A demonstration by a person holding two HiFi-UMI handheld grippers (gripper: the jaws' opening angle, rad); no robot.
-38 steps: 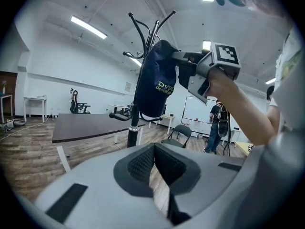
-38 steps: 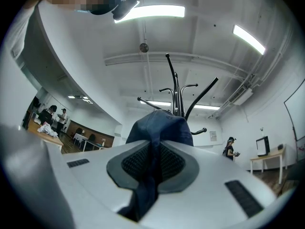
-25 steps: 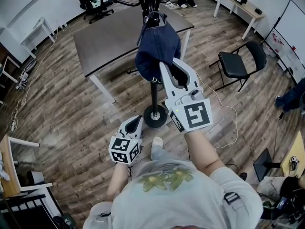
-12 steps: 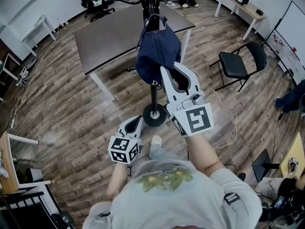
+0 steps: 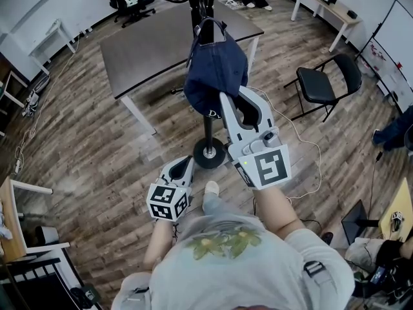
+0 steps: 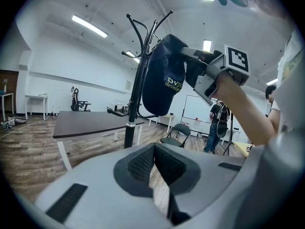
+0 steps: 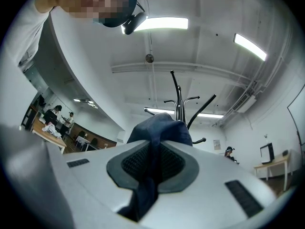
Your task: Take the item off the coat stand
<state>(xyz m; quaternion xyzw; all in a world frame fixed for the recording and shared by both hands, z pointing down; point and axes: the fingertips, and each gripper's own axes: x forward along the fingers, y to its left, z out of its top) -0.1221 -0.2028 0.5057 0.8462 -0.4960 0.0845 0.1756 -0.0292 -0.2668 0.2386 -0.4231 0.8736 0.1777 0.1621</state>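
A navy blue fabric bag (image 5: 216,70) with pale lettering hangs from the top of a black coat stand (image 5: 208,134). My right gripper (image 5: 233,99) reaches up to its lower edge and is shut on a fold of the blue cloth (image 7: 159,125), which runs down between the pads. The stand's hooks (image 7: 178,101) rise behind it. In the left gripper view the bag (image 6: 164,78) and the right gripper (image 6: 209,68) show beside the pole (image 6: 136,89). My left gripper (image 5: 182,166) hangs low near the stand's round base (image 5: 210,155), its jaws (image 6: 153,149) shut on nothing.
A dark table (image 5: 148,50) stands right behind the stand. A black chair (image 5: 322,86) is to the right, with a white cable (image 5: 310,154) on the wood floor. A small desk (image 5: 13,225) is at the left edge, and another person (image 5: 393,131) at the right edge.
Almost nothing: the right gripper with the cloth has edged slightly to the right in the head view. The left gripper has kept still.
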